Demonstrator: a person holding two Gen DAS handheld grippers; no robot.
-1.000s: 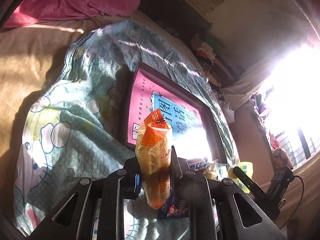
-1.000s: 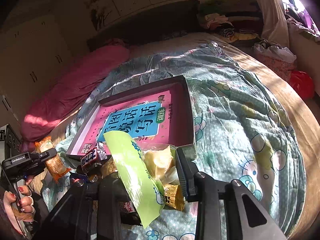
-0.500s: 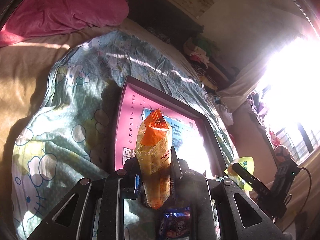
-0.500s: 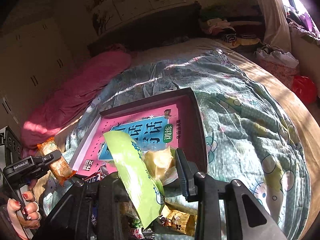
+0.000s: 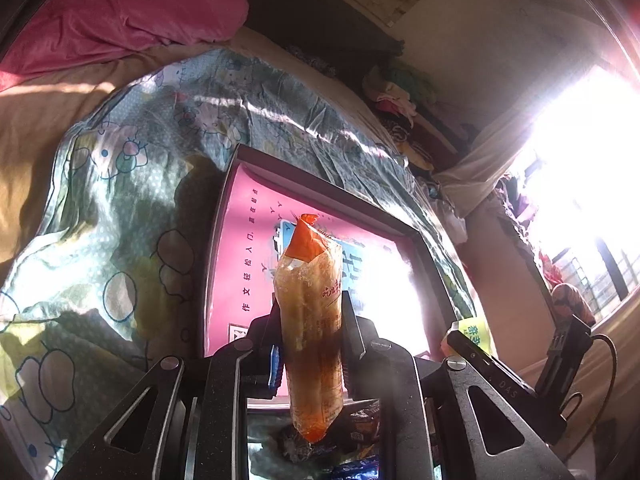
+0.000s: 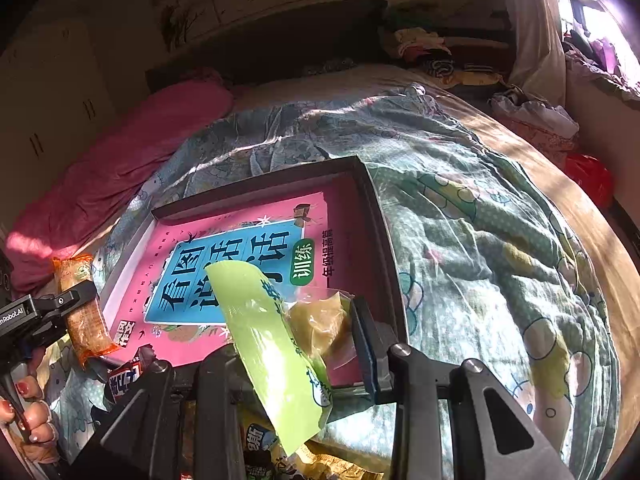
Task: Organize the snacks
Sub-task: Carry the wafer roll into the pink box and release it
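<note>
My left gripper is shut on an orange snack packet, held upright over the near edge of the pink-lined box tray. My right gripper is shut on a green and clear snack bag, held above the tray's near right corner. The right wrist view also shows the left gripper with the orange packet at the tray's left side. Loose snacks lie on the quilt below both grippers.
The tray lies on a cartoon-print quilt on a bed. A pink pillow is at the head. Clothes are piled at the right by the bright window. The right gripper shows in the left wrist view.
Both grippers have moved forward toward the tray with their snacks still held. The loose snacks have slid lower in both views.
</note>
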